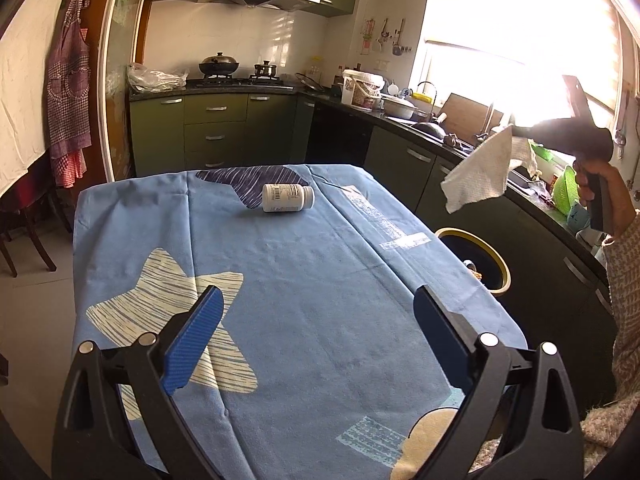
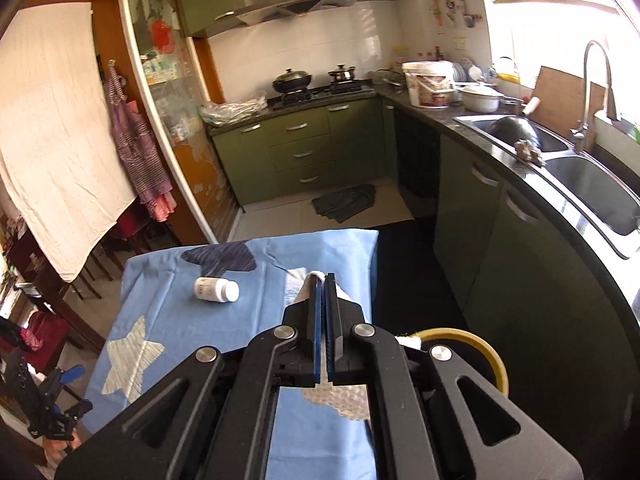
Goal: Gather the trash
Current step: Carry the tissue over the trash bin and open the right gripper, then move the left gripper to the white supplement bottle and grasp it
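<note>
My right gripper (image 2: 325,280) is clamped on a white paper towel (image 1: 478,172), lifted off the surface's right edge above the yellow-rimmed bin (image 1: 476,236). I should centre it over the opening before letting go. My left gripper (image 1: 316,308) hangs apart and empty. A white pill bottle (image 1: 288,198) lies near the blue-clothed surface's (image 1: 320,340) far edge, with green kitchen cabinets (image 1: 216,128) beyond.

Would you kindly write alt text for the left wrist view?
The right gripper holds a white paper towel in the air above a yellow-rimmed bin beside the table. The open left gripper faces a white pill bottle lying on the blue tablecloth.
</note>
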The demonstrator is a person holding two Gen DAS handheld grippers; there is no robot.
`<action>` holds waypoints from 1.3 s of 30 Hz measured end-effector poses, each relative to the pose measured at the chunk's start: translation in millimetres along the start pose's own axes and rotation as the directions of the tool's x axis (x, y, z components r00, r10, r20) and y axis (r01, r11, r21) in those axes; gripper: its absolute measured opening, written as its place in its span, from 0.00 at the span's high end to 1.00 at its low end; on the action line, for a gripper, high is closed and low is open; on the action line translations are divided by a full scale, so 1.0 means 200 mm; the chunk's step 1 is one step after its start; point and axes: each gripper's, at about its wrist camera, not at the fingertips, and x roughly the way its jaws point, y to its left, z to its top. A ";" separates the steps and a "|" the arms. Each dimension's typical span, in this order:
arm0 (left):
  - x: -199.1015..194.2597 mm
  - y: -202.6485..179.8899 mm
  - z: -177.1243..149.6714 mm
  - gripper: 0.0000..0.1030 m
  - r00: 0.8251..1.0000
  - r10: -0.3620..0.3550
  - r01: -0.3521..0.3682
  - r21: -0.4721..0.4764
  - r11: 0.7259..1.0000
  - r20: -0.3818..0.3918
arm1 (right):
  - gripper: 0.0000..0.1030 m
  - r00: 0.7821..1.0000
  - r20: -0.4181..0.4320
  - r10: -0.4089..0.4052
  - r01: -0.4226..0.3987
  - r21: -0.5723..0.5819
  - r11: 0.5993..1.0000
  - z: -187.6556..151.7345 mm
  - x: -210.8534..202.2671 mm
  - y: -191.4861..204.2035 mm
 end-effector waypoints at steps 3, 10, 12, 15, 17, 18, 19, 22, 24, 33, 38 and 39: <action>0.02 -0.03 0.00 0.11 1.000 -0.001 0.001 0.008 1.000 -0.013 | 0.98 0.998 -0.032 -0.052 0.053 0.045 0.998 -0.06 0.04 -0.16; 0.06 -0.12 0.01 0.11 0.999 -0.009 0.010 0.051 0.999 -0.034 | 0.88 0.969 -0.179 -0.168 0.186 0.089 0.979 -0.28 0.28 -0.43; 0.07 -0.12 0.01 0.11 0.999 -0.007 0.010 0.056 0.998 -0.042 | 0.52 0.962 -0.191 -0.197 0.217 0.089 0.972 -0.34 0.32 -0.46; 0.10 -0.12 0.03 0.11 0.999 0.005 -0.002 0.060 0.998 -0.054 | 0.52 0.956 -0.182 -0.229 0.248 0.088 0.965 -0.39 0.33 -0.49; 0.12 -0.12 0.05 0.11 0.998 0.030 -0.026 0.069 0.997 -0.061 | 0.52 0.958 -0.168 -0.234 0.251 0.091 0.964 -0.40 0.32 -0.50; 0.13 -0.12 0.06 0.11 0.997 0.041 -0.037 0.075 0.997 -0.064 | 0.52 0.958 -0.159 -0.240 0.255 0.087 0.963 -0.41 0.31 -0.49; 0.14 -0.11 0.07 0.10 0.996 0.050 -0.044 0.081 0.996 -0.068 | 0.52 0.958 -0.150 -0.245 0.258 0.081 0.963 -0.42 0.30 -0.48; 0.18 -0.10 0.10 0.10 0.995 0.061 -0.053 0.097 0.994 -0.084 | 0.51 0.965 -0.131 -0.228 0.239 0.073 0.968 -0.44 0.28 -0.44; 0.21 -0.09 0.15 0.10 0.995 0.063 -0.054 0.108 0.993 -0.083 | 0.51 0.974 -0.120 -0.195 0.205 0.077 0.976 -0.47 0.26 -0.39; 0.52 0.01 0.48 0.07 0.986 0.099 -0.085 0.106 0.991 -0.134 | 0.47 0.986 -0.117 -0.121 0.125 0.026 0.992 -0.60 0.24 -0.20; 0.83 0.07 0.60 0.07 0.969 0.143 -0.150 -0.017 0.989 -0.203 | 0.46 0.987 -0.129 -0.096 0.099 0.022 0.995 -0.63 0.27 -0.18; 0.89 0.09 0.61 0.07 0.963 0.171 -0.184 -0.044 0.982 -0.209 | 0.46 0.987 -0.131 -0.091 0.095 0.023 0.995 -0.64 0.28 -0.18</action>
